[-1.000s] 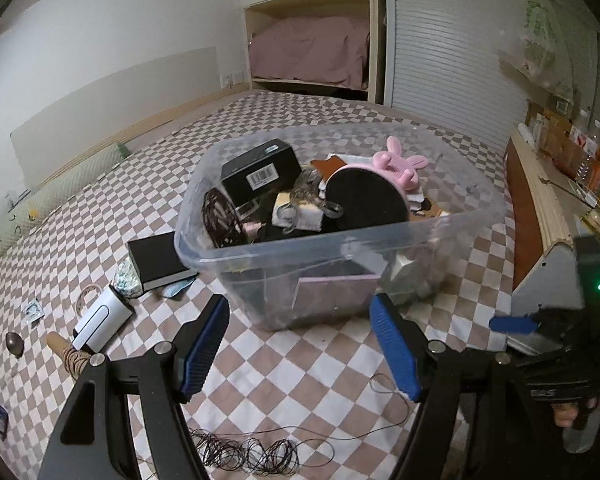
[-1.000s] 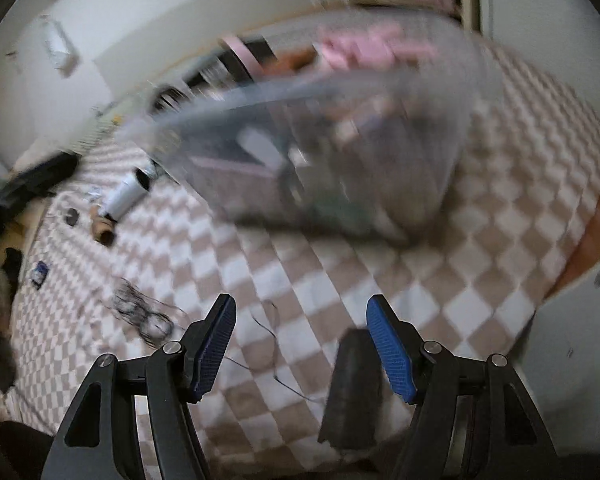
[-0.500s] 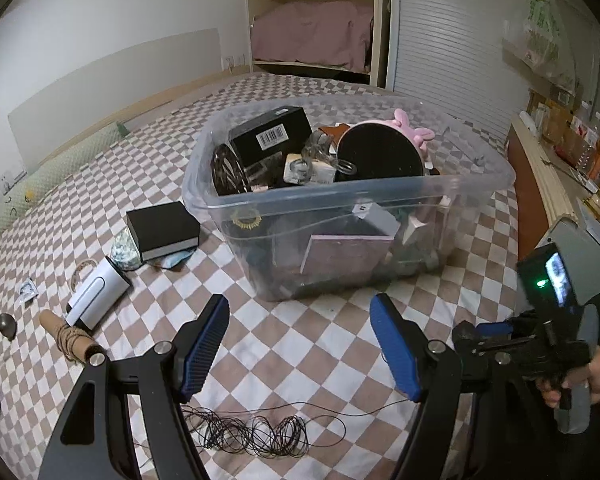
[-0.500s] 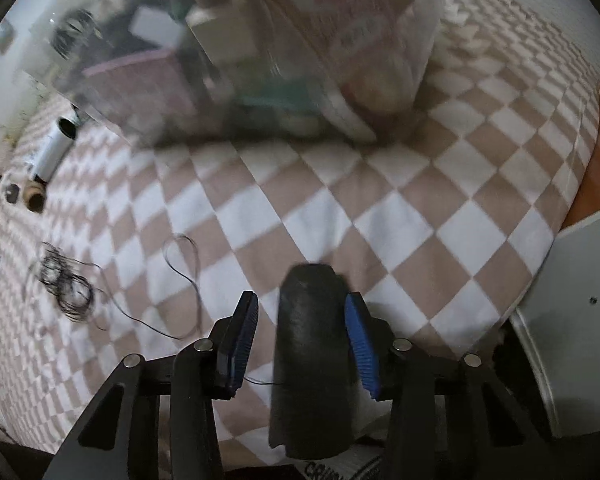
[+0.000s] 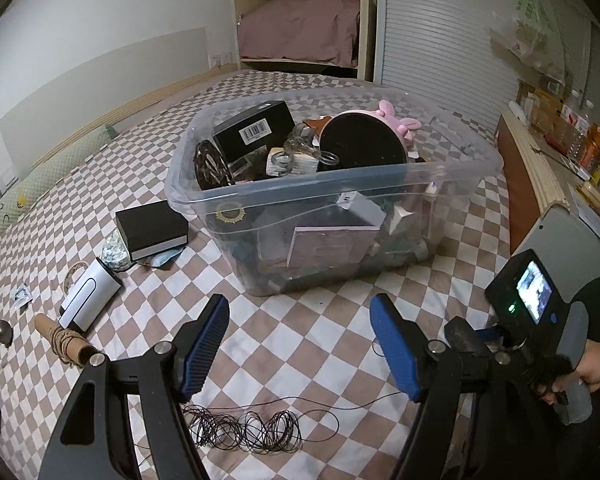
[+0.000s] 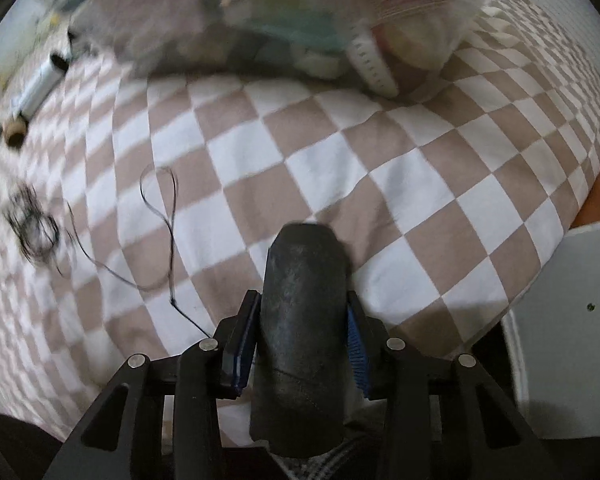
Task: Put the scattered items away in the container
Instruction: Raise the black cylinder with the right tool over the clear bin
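The right gripper [image 6: 302, 340] clamps a dark matte cylinder [image 6: 304, 312] while the left gripper [image 5: 300, 344] gapes empty before the clear plastic bin [image 5: 380, 184].

Clear glossy plastic container [image 5: 380, 176], matt black tube [image 6: 304, 320], checked cloth bedsheet [image 6: 340, 160]

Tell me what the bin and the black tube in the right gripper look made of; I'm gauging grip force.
Bin: clear, glossy, probably thin plastic; its contents show through the walls and the rim catches light.
Tube: matte black, scuffed and dusty-looking; perhaps rubber or cardboard, I cannot tell which. The right gripper is shut on it.
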Demonstrator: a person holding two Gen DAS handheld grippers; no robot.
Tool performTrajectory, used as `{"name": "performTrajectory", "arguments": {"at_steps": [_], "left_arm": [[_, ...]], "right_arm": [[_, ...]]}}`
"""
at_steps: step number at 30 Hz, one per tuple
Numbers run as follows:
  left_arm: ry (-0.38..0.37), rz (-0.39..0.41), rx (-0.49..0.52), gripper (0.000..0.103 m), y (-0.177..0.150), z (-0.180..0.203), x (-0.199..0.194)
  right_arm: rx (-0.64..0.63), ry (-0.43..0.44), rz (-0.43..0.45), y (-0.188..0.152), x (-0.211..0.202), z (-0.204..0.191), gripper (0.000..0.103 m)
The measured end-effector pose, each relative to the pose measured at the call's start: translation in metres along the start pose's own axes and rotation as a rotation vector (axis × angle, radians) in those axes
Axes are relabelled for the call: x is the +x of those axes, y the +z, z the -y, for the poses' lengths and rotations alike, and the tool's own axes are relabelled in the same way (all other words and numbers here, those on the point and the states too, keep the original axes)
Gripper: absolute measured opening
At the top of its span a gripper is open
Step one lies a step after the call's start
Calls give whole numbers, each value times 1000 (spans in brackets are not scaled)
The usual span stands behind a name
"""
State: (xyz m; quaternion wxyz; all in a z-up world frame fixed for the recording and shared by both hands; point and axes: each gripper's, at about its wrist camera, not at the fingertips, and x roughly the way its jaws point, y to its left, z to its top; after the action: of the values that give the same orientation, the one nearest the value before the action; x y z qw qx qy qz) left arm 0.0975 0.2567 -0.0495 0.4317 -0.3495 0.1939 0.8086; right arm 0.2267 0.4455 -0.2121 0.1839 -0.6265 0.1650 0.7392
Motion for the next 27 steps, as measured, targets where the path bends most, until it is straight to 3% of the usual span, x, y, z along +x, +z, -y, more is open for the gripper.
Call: {"name": "performTrajectory", "arguments": {"at_steps": [3,7,11,15,21,27], "left_arm": [[-1,-5,4,73,-1,1,1],[-3,-30,3,73,-5,1,8],[-3,-43,1,73,-7,1,12],[-26,-26,-11,73,-4,2,9],[-143,14,30,73,-1,17,-1],[-221,54,171,73,-7,44,-9]], "right_arm": [[25,21,14,-2,-1,3,41],[94,140,80,-3,-16,15,41],[102,204,209,1,-48,15,41],[50,197,361,13,-93,5,41],[-28,211,500,36,-152,-14,41],[-42,258,537,54,-178,-22,41]]}}
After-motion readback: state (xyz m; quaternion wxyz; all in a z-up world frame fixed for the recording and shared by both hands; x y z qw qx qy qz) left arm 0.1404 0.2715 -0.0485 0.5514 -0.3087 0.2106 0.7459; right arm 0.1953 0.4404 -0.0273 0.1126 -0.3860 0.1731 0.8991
